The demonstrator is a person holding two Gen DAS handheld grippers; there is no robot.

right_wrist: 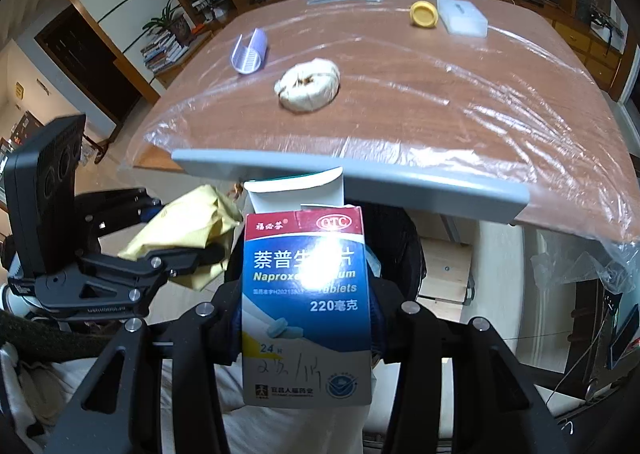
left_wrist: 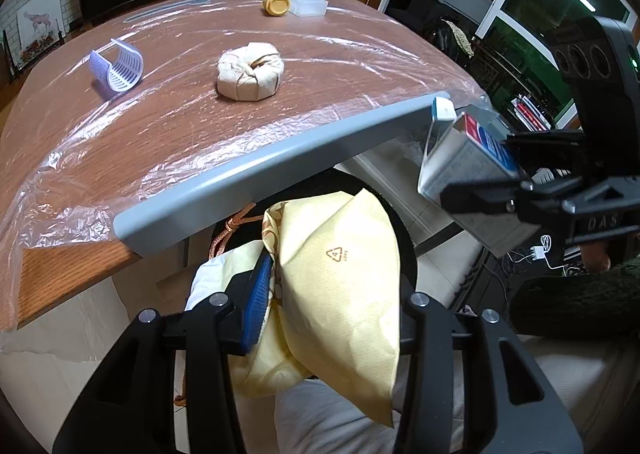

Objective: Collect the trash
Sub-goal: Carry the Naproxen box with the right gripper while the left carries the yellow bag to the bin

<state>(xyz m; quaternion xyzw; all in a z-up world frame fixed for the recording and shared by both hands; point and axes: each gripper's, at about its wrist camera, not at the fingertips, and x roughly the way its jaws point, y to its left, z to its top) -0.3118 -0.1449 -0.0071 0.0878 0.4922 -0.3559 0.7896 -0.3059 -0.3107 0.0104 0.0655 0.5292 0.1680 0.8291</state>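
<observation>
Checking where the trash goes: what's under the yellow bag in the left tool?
Beneath the yellow bag in the left tool, a dark round opening's rim shows; the bag covers its inside.

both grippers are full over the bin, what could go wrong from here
1. The yellow bag bulges well past the left gripper, so it may catch on the grey table edge just above instead of dropping cleanly into the black bin.
2. The right gripper holds the medicine box with its top flap open; anything inside might spill.
3. The two grippers hang close together and might collide on release.
</observation>
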